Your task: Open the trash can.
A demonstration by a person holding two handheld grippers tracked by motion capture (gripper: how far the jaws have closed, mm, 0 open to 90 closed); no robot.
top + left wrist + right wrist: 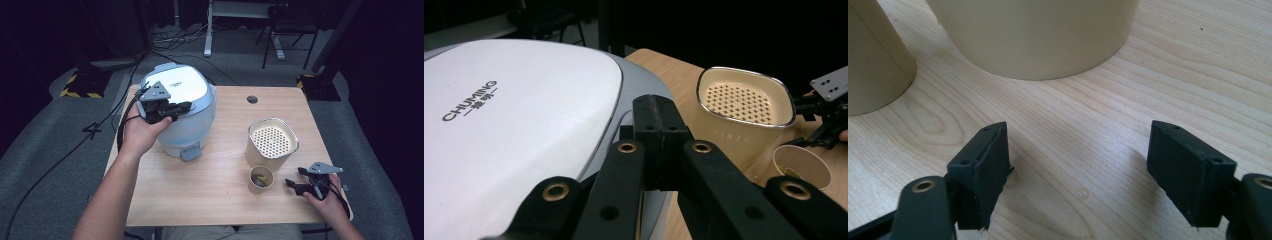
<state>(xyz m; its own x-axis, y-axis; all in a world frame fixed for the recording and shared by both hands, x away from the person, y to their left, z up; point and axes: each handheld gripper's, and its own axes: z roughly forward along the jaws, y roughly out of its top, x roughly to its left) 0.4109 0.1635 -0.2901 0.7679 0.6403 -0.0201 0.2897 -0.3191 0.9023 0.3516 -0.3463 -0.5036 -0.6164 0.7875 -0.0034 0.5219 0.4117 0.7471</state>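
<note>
A white and pale blue rice cooker [192, 85] [514, 125] stands at the table's back left with its lid down. My left gripper [184, 106] [656, 135] hovers just over the lid's right edge, shut, pads pressed together with nothing between them. A beige square container [272, 142] [744, 107] [1033, 35] with a perforated insert stands at the right. In front of it is a small paper cup [261, 179] [801, 167] [873, 65] with something yellowish inside. My right gripper [294, 176] [1080, 170] rests low on the wood beside the cup, open and empty, pointing at the container's base.
The wooden table [210, 200] has a round cable hole [252, 99] at the back. A latch tab [190, 152] sticks out at the cooker's front. Cables run over the grey floor at the left, and chair and desk legs stand beyond the table.
</note>
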